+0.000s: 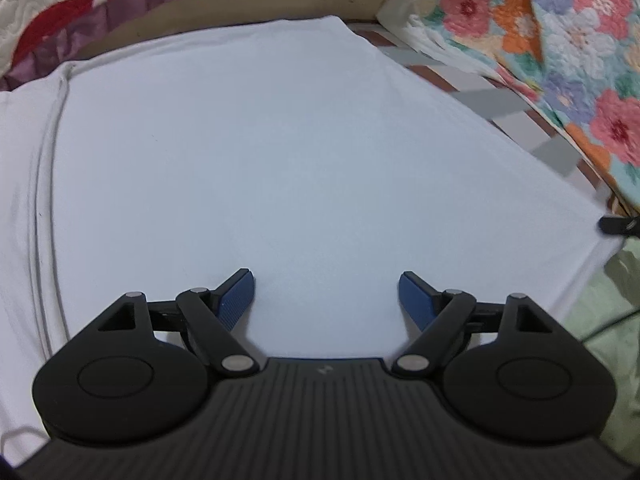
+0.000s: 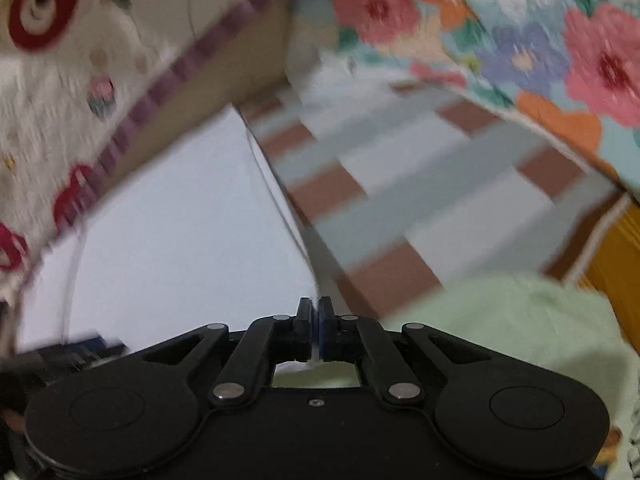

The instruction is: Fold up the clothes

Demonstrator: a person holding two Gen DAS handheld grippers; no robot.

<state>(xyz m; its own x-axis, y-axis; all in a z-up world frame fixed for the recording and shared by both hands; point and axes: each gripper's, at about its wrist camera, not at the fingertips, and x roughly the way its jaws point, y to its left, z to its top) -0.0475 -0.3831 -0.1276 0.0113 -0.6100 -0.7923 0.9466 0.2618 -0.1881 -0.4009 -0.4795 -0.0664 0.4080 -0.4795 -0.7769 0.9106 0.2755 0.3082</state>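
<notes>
A white garment (image 1: 260, 152) lies spread flat on the bed, with a stitched hem running down its left side. My left gripper (image 1: 326, 292) hovers over its near edge, jaws wide open and empty. In the right wrist view the same white garment (image 2: 180, 232) shows at the left, blurred by motion. My right gripper (image 2: 315, 320) is shut on the garment's near right corner, a thin edge of white cloth pinched between its pads. The right gripper's tip (image 1: 618, 225) shows at the far right of the left wrist view, at the garment's corner.
A floral quilt (image 1: 560, 40) lies at the right. A checked grey, white and brown sheet (image 2: 420, 192) lies under the garment. A pale green cloth (image 2: 520, 320) is at the near right. A cream cover with red and purple trim (image 1: 60, 12) lies behind.
</notes>
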